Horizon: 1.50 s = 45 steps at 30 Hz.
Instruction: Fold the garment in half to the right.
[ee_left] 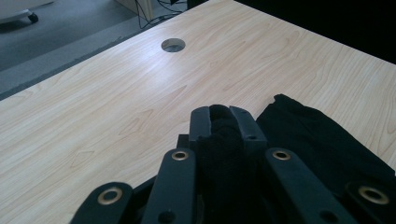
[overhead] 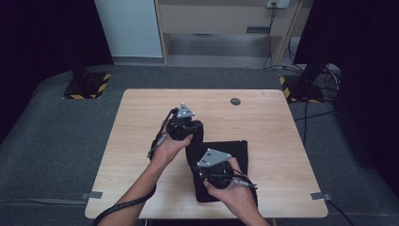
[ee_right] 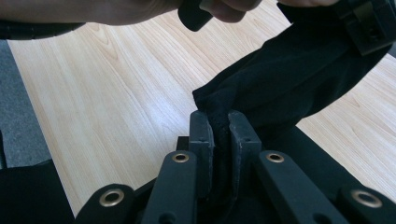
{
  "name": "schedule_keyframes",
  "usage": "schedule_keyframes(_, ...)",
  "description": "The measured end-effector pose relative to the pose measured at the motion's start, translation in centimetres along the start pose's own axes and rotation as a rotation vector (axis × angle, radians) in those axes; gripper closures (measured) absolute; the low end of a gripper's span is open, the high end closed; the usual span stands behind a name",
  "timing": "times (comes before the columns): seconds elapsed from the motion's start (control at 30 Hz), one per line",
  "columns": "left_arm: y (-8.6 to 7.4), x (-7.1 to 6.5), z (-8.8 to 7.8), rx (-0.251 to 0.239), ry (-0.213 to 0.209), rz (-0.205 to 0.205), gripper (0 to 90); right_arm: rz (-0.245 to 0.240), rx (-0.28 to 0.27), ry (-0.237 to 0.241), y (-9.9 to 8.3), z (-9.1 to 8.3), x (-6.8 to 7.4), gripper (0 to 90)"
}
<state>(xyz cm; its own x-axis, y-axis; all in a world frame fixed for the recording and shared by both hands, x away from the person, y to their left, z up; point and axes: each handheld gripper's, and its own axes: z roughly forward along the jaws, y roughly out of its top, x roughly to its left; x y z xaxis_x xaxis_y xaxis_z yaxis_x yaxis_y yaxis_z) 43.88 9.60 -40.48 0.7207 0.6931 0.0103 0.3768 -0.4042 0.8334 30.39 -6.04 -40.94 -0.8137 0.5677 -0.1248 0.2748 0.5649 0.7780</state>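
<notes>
Wooden table [overhead: 141, 141] with a black cloth [overhead: 235, 150] on its near right part.
Both tools pinch the cloth: the left gripper [ee_left: 226, 122] has a fold clamped between its narrow jaws, lifted off the tabletop; the right gripper [ee_right: 220, 130] grips another edge nearby.

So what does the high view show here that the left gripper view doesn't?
High view alone: both forearms, the left claw and right claw each shut on the black cloth, and the floor around the table. Left gripper view alone: cloth bunched between its own pads, close up. Both: the wooden tabletop, its round hole and the cloth.
</notes>
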Motion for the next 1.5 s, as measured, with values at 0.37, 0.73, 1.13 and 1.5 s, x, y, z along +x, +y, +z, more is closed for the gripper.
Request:
schedule_keyframes(0.37, 0.1, -0.8, 1.1, -0.010, -0.012, 0.010, 80.7, 0.009, 0.002, -0.008, -0.8, -0.5, -0.6, 82.3)
schedule_keyframes(0.73, 0.1, -1.3, 2.0, -0.014, -0.021, 0.015, 80.7, 0.023, 0.003, -0.012, -1.4, -0.6, -0.8, 82.3)
schedule_keyframes(1.13, -0.1, -1.3, 2.6, -0.019, -0.044, 0.032, 80.7, 0.033, 0.002, -0.014, -2.0, -0.7, -1.1, 82.3)
schedule_keyframes(1.5, -0.1, -1.6, 3.7, -0.015, -0.055, 0.035, 80.7, 0.054, 0.000, -0.021, -2.9, -0.7, -1.7, 82.2)
